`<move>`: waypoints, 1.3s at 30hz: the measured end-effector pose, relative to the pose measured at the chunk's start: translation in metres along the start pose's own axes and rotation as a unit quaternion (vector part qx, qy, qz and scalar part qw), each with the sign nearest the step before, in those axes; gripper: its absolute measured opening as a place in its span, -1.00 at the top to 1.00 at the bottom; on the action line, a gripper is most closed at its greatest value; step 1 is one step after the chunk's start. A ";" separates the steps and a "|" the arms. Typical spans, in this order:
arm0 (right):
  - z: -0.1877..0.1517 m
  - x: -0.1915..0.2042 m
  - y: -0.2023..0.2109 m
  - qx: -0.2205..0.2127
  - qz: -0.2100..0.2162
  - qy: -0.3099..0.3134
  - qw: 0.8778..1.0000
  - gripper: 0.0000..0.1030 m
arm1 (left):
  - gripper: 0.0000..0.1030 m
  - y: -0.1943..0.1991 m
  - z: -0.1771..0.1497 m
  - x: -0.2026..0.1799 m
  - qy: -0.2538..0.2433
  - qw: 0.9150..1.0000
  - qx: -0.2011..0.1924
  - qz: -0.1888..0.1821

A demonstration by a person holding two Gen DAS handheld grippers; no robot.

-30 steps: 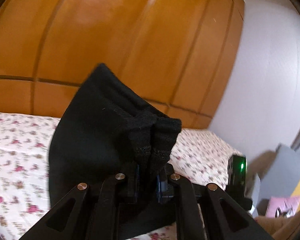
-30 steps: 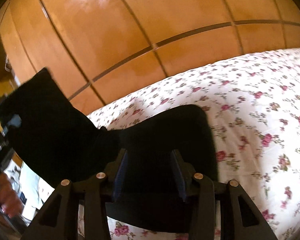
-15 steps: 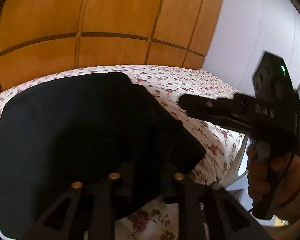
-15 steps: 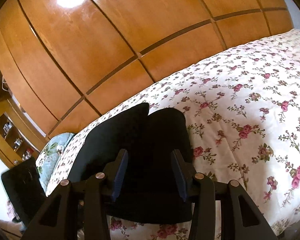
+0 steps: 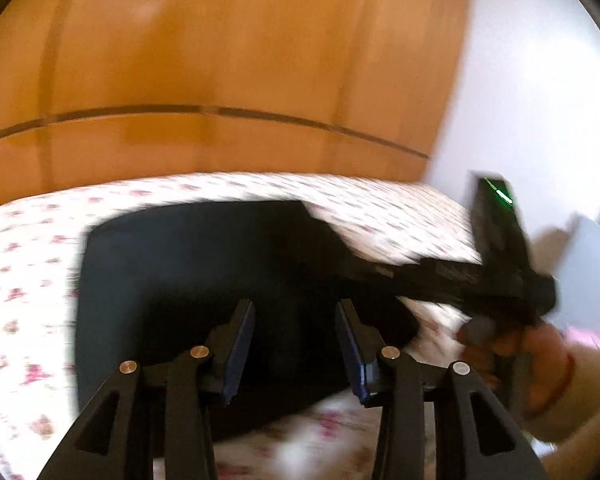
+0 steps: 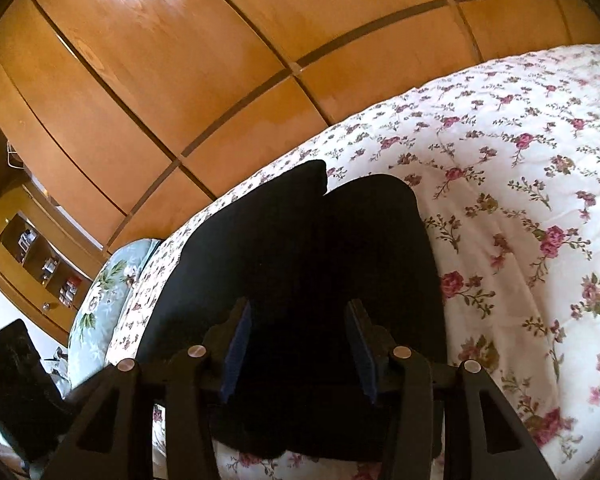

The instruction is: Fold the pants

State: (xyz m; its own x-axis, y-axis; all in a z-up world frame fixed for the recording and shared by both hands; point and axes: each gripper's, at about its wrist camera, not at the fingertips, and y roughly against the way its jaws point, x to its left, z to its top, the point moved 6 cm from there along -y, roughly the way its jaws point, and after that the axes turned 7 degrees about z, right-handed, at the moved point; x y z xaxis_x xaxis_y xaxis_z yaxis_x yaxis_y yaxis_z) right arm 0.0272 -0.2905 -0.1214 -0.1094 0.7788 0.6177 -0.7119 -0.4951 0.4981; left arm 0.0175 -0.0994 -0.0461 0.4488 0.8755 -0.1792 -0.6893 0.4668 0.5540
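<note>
Left tool (image 5: 296,344) hangs with jaws wide and nothing between them, above the pants (image 5: 204,276), which lie as a dark folded slab on the bed (image 5: 24,264). Right tool (image 6: 298,354) is likewise wide and holds nothing, over the same pants (image 6: 300,248). The fold looks laid down; next, I judge, comes pinching an edge for another fold or smoothing.

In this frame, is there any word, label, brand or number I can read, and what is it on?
None can be read.
Right hand-held gripper, seen from the left wrist view: any marking on its body is blurred by motion; only a green light shows.
Shelf items in the right wrist view: too small to read.
Black pants and flowered bedspread: no text, only a flower print.
</note>
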 end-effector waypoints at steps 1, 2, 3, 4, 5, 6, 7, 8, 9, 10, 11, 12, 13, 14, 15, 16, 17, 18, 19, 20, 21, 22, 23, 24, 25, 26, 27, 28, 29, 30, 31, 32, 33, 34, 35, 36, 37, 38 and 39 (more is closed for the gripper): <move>0.001 -0.001 -0.002 0.003 0.001 -0.002 1.000 0.05 | 0.18 0.001 0.002 0.013 0.012 1.000 -0.004 0.022; 0.001 0.000 -0.004 0.006 0.001 -0.003 1.000 0.05 | 0.18 0.002 0.004 0.029 0.028 0.999 -0.006 0.047; 0.002 -0.001 -0.006 0.011 0.000 -0.005 1.000 0.05 | 0.18 0.003 0.006 0.040 0.041 0.997 -0.006 0.064; 0.003 -0.002 -0.008 0.014 -0.001 -0.008 1.000 0.05 | 0.18 0.002 0.007 0.053 0.057 0.995 -0.002 0.083; 0.003 -0.002 -0.011 0.019 -0.002 -0.009 1.000 0.05 | 0.18 0.002 0.006 0.068 0.078 0.992 0.005 0.099; 0.004 -0.003 -0.014 0.024 -0.005 -0.009 1.000 0.05 | 0.18 -0.001 0.005 0.078 0.094 0.990 0.011 0.104; 0.005 -0.003 -0.016 0.029 -0.008 -0.008 1.000 0.05 | 0.17 -0.002 -0.001 0.089 0.111 0.988 0.019 0.107; 0.005 -0.002 -0.018 0.029 -0.008 -0.008 1.000 0.05 | 0.17 -0.005 -0.005 0.099 0.127 0.985 0.028 0.112; 0.006 -0.002 -0.021 0.030 -0.005 -0.010 0.999 0.05 | 0.17 -0.008 -0.008 0.106 0.137 0.983 0.037 0.117; 0.006 -0.002 -0.024 0.032 -0.002 -0.012 0.999 0.05 | 0.14 -0.013 -0.015 0.114 0.148 0.980 0.048 0.125; 0.006 -0.002 -0.027 0.035 -0.001 -0.013 0.999 0.05 | 0.09 -0.012 -0.020 0.120 0.157 0.978 0.055 0.124; 0.006 0.000 -0.030 0.038 0.000 -0.011 0.999 0.05 | -0.01 -0.012 -0.027 0.125 0.168 0.976 0.060 0.121; 0.006 0.002 -0.033 0.042 0.004 -0.006 0.999 0.05 | -0.07 -0.015 -0.032 0.129 0.181 0.974 0.064 0.116; 0.005 0.007 -0.036 0.047 0.011 0.002 0.999 0.08 | -0.08 -0.016 -0.038 0.133 0.197 0.972 0.067 0.108; 0.003 0.011 -0.040 0.054 0.015 0.011 0.998 0.27 | -0.08 -0.017 -0.041 0.134 0.206 0.971 0.068 0.102; 0.001 0.015 -0.043 0.060 0.010 0.021 0.998 0.51 | -0.08 -0.017 -0.040 0.133 0.210 0.970 0.069 0.101; 0.001 0.018 -0.044 0.061 0.009 0.028 0.998 0.61 | -0.08 -0.017 -0.040 0.134 0.213 0.969 0.069 0.100; 0.002 0.024 -0.042 0.057 0.015 0.031 0.998 0.67 | -0.08 -0.017 -0.039 0.134 0.213 0.969 0.069 0.101; 0.004 0.027 -0.040 0.052 0.020 0.031 0.998 0.70 | -0.06 -0.015 -0.037 0.133 0.209 0.970 0.068 0.104; 0.008 0.033 -0.032 0.044 0.030 0.030 0.998 0.71 | -0.04 -0.012 -0.033 0.130 0.200 0.972 0.061 0.108; 0.011 0.037 -0.026 0.037 0.039 0.031 0.998 0.72 | -0.04 -0.010 -0.029 0.129 0.192 0.973 0.055 0.111; 0.016 0.042 -0.017 0.029 0.050 0.032 0.998 0.72 | -0.04 -0.005 -0.023 0.122 0.178 0.977 0.043 0.112; 0.020 0.048 -0.007 0.021 0.056 0.036 0.998 0.72 | -0.04 -0.002 -0.016 0.116 0.169 0.979 0.035 0.108; 0.023 0.050 0.000 0.016 0.056 0.040 0.998 0.73 | -0.04 0.002 -0.007 0.107 0.157 0.982 0.022 0.100; 0.027 0.052 0.006 0.012 0.053 0.043 0.998 0.73 | -0.04 0.004 -0.003 0.101 0.149 0.984 0.016 0.094; 0.029 0.050 0.012 0.010 0.049 0.044 0.998 0.73 | -0.04 0.006 0.003 0.090 0.135 0.987 0.009 0.083; 0.031 0.045 0.018 0.009 0.042 0.040 0.998 0.73 | -0.04 0.008 0.006 0.082 0.125 0.989 0.008 0.078; 0.032 0.038 0.022 0.008 0.037 0.032 0.999 0.73 | -0.04 0.007 0.007 0.075 0.114 0.991 0.008 0.071; 0.034 0.029 0.024 0.006 0.031 0.023 0.999 0.73 | -0.04 0.003 0.007 0.067 0.103 0.993 0.013 0.063; 0.032 0.015 0.026 0.006 0.017 0.011 1.000 0.72 | -0.04 -0.002 0.004 0.062 0.097 0.993 0.022 0.059; 0.030 0.002 0.023 0.013 0.002 -0.003 1.000 0.72 | -0.05 -0.013 -0.003 0.056 0.088 0.994 0.045 0.056; 0.027 -0.008 0.017 0.025 -0.008 -0.015 1.000 0.72 | -0.06 -0.020 -0.010 0.052 0.079 0.993 0.061 0.059; 0.020 -0.022 0.008 0.041 -0.018 -0.031 0.999 0.72 | -0.06 -0.025 -0.017 0.048 0.065 0.993 0.073 0.072; 0.014 -0.030 0.002 0.046 -0.018 -0.046 0.998 0.71 | -0.06 -0.030 -0.023 0.044 0.044 0.992 0.074 0.090; 0.010 -0.036 -0.003 0.045 -0.009 -0.061 0.997 0.71 | -0.06 -0.031 -0.028 0.040 0.019 0.991 0.065 0.112; 0.007 -0.039 -0.005 0.031 0.005 -0.072 0.997 0.70 | -0.06 -0.031 -0.030 0.036 -0.004 0.990 0.060 0.126; 0.007 -0.040 -0.005 0.021 0.010 -0.075 0.997 0.69 | -0.06 -0.031 -0.030 0.034 -0.012 0.990 0.058 0.130; 0.006 -0.042 -0.005 0.015 0.012 -0.078 0.997 0.69 | -0.06 -0.031 -0.031 0.033 -0.015 0.989 0.058 0.133; 0.005 -0.042 -0.005 0.012 0.013 -0.078 0.997 0.69 | -0.06 -0.032 -0.030 0.034 -0.011 0.989 0.059 0.132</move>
State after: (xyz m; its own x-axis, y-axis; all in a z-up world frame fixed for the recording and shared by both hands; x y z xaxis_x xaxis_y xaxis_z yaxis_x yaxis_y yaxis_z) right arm 0.0393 -0.3224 -0.1467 -0.0174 0.6969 0.7169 -0.6935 -0.5249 0.4935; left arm 0.0370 -0.0810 -0.0944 0.2757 0.9612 0.0010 -0.7129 0.2038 0.6710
